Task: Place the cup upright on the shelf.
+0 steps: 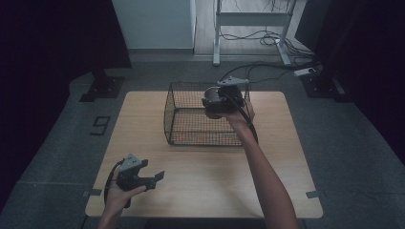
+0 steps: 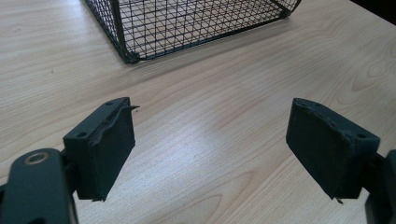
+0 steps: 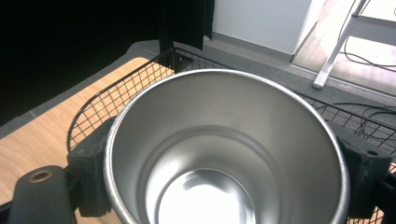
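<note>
My right gripper (image 1: pixel 213 104) is clenched on a steel cup (image 3: pixel 227 154), one black jaw pressed against each side of its wall. Through the right gripper view I look straight down into the cup's open mouth: a round, thin rim, a brushed silver inside that narrows in a step partway down, and a bright, shiny bottom. It holds nothing that I can see. In the high view the cup (image 1: pixel 211 98) reads as a dark, rounded shape under the grey plate of my gripper, held up in the air over the wire basket (image 1: pixel 177 125), above the basket's far right part.

The basket is black mesh, rectangular with an open top, and sits on the wooden desk (image 1: pixel 200 191) toward its far edge, roughly midway between the left and right edges. Through the mesh I can see the desk's wood grain.

My left gripper (image 1: pixel 154 178) hangs low over the desk near its near left corner, well apart from the basket. Its jaws are released and spread wide, with bare wood between the two black pads (image 2: pixel 113 149) in the left gripper view and the basket's near corner (image 2: pixel 128 56) ahead of them.
</note>
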A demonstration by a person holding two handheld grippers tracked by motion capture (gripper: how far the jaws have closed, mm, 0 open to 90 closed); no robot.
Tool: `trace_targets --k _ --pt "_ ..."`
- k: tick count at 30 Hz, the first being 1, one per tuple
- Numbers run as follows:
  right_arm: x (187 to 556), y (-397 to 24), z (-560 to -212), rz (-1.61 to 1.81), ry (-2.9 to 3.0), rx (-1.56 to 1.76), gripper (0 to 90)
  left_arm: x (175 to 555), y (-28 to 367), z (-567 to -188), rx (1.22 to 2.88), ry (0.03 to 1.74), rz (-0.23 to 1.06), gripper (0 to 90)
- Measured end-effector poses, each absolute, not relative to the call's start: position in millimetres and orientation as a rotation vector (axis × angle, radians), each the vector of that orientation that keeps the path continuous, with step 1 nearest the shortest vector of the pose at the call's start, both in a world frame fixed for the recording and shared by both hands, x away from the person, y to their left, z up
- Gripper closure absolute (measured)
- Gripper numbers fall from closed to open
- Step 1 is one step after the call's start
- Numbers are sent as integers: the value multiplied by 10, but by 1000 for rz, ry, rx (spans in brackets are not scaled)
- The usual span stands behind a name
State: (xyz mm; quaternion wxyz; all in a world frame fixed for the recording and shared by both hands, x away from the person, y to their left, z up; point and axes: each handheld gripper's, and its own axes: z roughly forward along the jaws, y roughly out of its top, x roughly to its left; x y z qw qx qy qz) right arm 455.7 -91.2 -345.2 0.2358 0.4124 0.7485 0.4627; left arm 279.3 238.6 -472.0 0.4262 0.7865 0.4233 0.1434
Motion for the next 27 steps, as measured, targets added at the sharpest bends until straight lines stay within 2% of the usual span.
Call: trace_targets --k 27 --pt "5065 -921 -3802 1230 2060 1243 135 2814 2421 -4748 1963 1074 357 157"
